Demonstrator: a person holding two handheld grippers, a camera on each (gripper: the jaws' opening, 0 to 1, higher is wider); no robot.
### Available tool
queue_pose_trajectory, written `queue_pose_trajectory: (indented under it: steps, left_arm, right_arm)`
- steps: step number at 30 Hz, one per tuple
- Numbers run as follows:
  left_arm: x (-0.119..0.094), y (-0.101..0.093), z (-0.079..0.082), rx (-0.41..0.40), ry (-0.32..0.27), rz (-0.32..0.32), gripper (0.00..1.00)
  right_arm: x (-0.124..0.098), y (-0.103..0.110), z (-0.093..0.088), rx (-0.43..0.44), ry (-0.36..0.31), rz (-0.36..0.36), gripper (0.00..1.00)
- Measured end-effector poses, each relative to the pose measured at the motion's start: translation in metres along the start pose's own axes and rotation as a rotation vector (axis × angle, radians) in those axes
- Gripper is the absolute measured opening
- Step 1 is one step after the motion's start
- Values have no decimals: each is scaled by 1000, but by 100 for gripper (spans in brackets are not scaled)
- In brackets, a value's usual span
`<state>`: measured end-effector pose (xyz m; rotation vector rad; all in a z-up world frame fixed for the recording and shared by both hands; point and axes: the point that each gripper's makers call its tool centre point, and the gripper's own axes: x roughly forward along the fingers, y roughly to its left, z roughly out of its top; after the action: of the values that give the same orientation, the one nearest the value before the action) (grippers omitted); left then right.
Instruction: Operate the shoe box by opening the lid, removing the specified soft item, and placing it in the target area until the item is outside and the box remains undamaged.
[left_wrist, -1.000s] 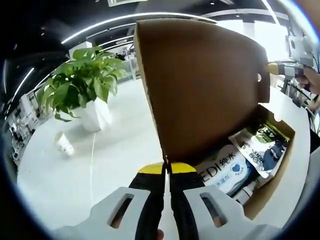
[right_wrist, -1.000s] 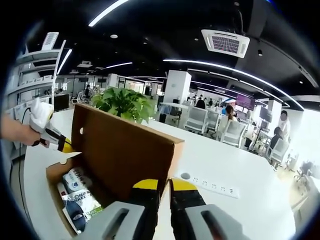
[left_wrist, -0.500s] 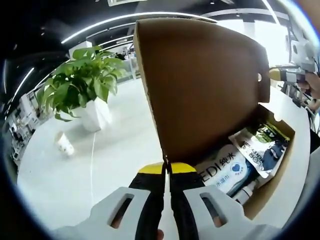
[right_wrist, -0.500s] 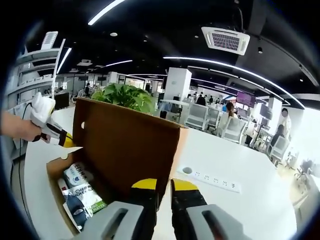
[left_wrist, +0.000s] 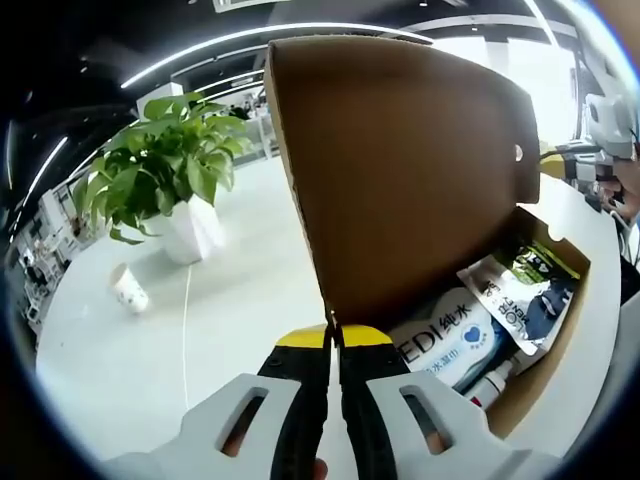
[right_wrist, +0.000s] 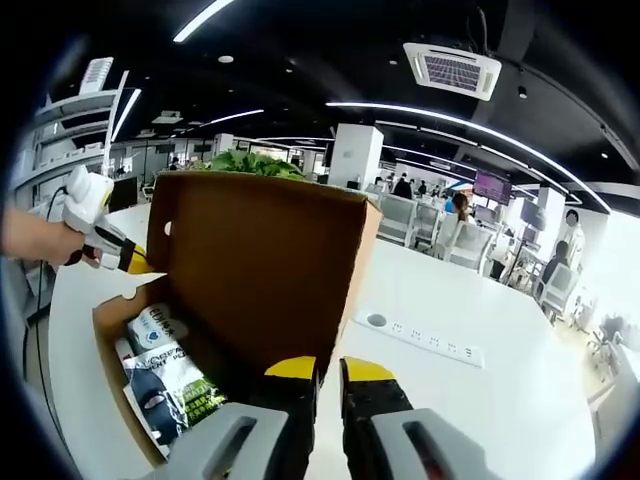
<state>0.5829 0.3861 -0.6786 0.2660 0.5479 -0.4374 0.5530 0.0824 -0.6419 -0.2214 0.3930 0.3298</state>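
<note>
The shoe box (right_wrist: 120, 340) sits on the white desk (right_wrist: 480, 400), its lid (left_wrist: 400, 170) raised upright. Your left claw (left_wrist: 334, 340) is clenched on the lid's edge. Your right claw (right_wrist: 328, 372) shows a narrow gap and grips nothing. The soft packets (left_wrist: 455, 335) remain inside; removal and placement are left. A plant (left_wrist: 165, 165) stands far left.

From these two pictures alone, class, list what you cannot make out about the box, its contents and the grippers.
- Box floor under the packets: covered by them, both views.
- Far end of the contents: behind the raised lid, left gripper view.
- Small print on the white packet: too small and cut by the box wall.
- Right gripper: its jaws stand at the lid's edge; whether they touch it is unclear.
- Left gripper: lid edge between closed tips; grip depth hidden.
</note>
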Motion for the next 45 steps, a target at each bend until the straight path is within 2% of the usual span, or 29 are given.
queue_pose_trajectory:
  steps: [18, 45]
  left_arm:
    - [1, 1, 0, 4, 6, -1, 1]
    - [2, 3, 2, 2, 13, -1, 1]
  right_arm:
    - [2, 9, -25, 4, 63, 23, 0]
    - [5, 8, -22, 7, 63, 29, 0]
